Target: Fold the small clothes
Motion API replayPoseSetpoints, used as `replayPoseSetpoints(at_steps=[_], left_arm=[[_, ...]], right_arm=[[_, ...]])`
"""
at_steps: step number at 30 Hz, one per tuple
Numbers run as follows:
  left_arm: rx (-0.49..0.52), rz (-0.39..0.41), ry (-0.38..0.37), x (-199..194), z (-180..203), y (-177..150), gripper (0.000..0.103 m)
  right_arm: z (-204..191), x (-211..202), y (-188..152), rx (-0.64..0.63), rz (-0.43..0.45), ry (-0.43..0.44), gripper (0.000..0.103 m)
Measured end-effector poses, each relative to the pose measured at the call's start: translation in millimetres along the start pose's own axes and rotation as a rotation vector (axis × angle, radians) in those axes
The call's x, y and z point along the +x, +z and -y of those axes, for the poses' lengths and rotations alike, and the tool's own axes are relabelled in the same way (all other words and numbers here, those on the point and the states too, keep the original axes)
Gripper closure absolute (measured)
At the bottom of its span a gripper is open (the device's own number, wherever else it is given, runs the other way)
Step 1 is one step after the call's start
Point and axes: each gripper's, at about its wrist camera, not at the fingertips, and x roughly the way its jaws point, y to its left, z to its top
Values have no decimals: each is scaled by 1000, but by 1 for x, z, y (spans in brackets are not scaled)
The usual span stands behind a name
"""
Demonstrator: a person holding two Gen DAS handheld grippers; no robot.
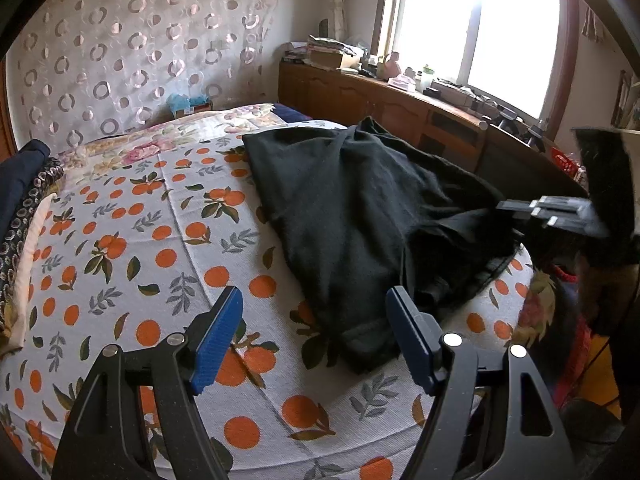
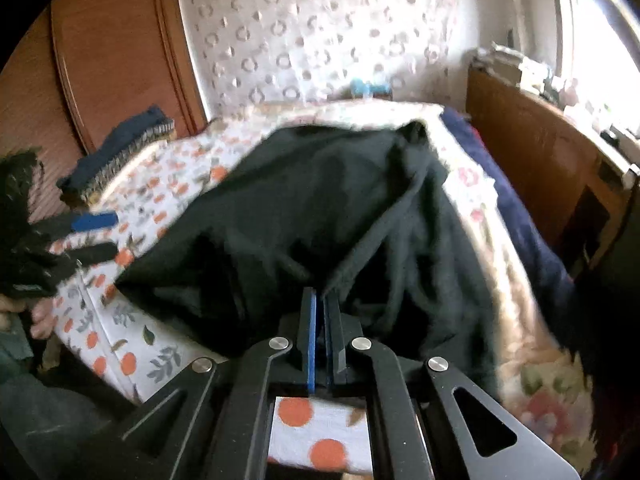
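Note:
A black garment [image 1: 360, 208] lies crumpled on the orange-print bed sheet [image 1: 140, 240]. My left gripper [image 1: 316, 312] is open and empty, hovering just in front of the garment's near end. My right gripper [image 2: 322, 300] is shut on an edge of the black garment [image 2: 320, 208] and lifts it off the sheet; it also shows at the right edge of the left wrist view [image 1: 516, 210]. The left gripper shows blurred at the left of the right wrist view [image 2: 96, 236].
Folded clothes [image 1: 24, 200] are stacked at the bed's left side. A floral quilt [image 1: 180, 128] lies at the head of the bed. A wooden cabinet [image 1: 380, 100] with clutter runs under the window on the right. The bed edge is close in front.

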Motion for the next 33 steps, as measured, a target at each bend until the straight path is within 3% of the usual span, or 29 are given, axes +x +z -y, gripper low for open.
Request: replayPoseSetpoints(at_steps=[6, 12, 17, 25, 33], left_arm=[[-1, -5, -29, 1, 5, 0, 28], [6, -22, -44, 8, 11, 1, 28], [10, -41, -69, 17, 15, 2, 28], [-2, -51, -77, 25, 19, 3, 34], [-2, -54, -64, 27, 18, 4, 34]], right_arm=[[37, -38, 4, 9, 28, -75, 101], [46, -16, -25, 50, -74, -68, 101], [51, -8, -20, 76, -77, -84, 100], [55, -10, -7, 67, -20, -133, 60], [61, 28, 16, 42, -6, -102, 60]])
